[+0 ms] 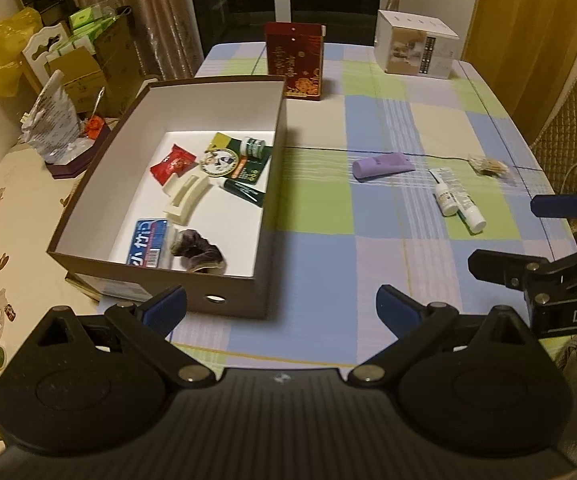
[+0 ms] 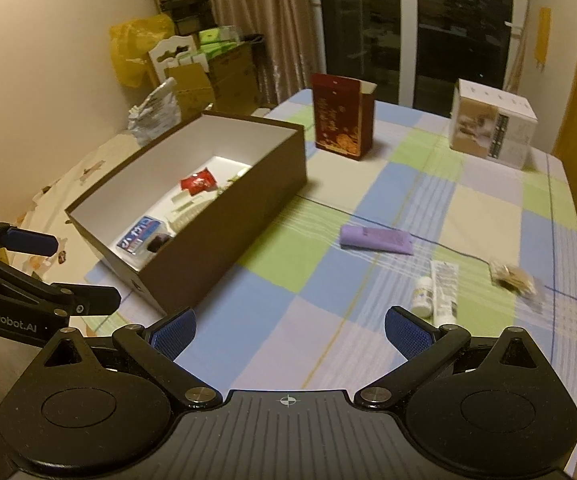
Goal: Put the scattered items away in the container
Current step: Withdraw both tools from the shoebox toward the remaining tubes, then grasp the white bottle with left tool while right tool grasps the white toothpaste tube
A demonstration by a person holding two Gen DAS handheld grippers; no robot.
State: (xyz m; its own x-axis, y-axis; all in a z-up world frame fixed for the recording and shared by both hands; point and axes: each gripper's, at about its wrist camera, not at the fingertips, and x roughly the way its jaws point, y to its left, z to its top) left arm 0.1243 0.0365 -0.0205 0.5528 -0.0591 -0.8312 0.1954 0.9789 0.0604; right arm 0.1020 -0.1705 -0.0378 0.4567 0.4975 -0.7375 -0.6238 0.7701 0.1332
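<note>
So both grippers are hanging low at the near edge of the table with nothing in them: the left gripper point(image 1: 280, 312) has its blue pads spread wide over the checked tablecloth point(image 1: 328, 264) just off the near corner of the brown box point(image 1: 224, 296), and the right gripper point(image 2: 288, 332) is just as wide apart and empty, sitting over to the right. The bit that matters for the next grab, I'd say, is that everything still loose lies on the right half of the table, so the right gripper is clearly the closer one. Nearest to it, just ahead and slightly right of its right pad, are the small white bottle point(image 2: 422, 296) and the white tube point(image 2: 444, 292), lying side by side and touching or nearly so. Both run roughly near-to-far, with the caps pointing toward the near edge, so they sit almost in line with the fingers. Further out and more central is the purple tube point(image 2: 376, 238), lying crosswise, its long axis left-to-right. Off to the far right is a little clear snack packet point(image 2: 514, 276), too blurry to read. The box sits to the left with several items already inside, so each pick means a carry leftward.
</note>
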